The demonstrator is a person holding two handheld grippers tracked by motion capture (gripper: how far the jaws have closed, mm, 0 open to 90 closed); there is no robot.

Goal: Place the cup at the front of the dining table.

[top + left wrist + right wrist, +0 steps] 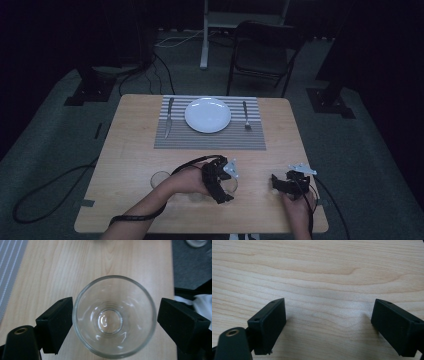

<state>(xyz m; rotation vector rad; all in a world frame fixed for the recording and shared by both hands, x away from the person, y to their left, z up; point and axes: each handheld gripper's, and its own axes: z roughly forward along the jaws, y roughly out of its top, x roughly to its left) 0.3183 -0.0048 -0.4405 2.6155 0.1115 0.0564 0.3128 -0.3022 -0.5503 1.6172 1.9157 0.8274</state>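
Glass (pixel 113 316) stands between the left gripper's (pixel 115 320) spread jaws, ungripped.

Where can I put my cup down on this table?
Bare wood runs down the left side beside the placemat, and down the right side past the fork. The near middle is crowded: the left tool straddles a glass, another glass stands left of it, and the right tool rests nearby.

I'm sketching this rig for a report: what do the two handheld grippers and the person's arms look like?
Both the left gripper and the right gripper are black, each topped by a grey three-cornered plate and trailing a black cable. Their jaws are blocky black rectangles with small screw holes. The forearms are bare, with no sleeves.
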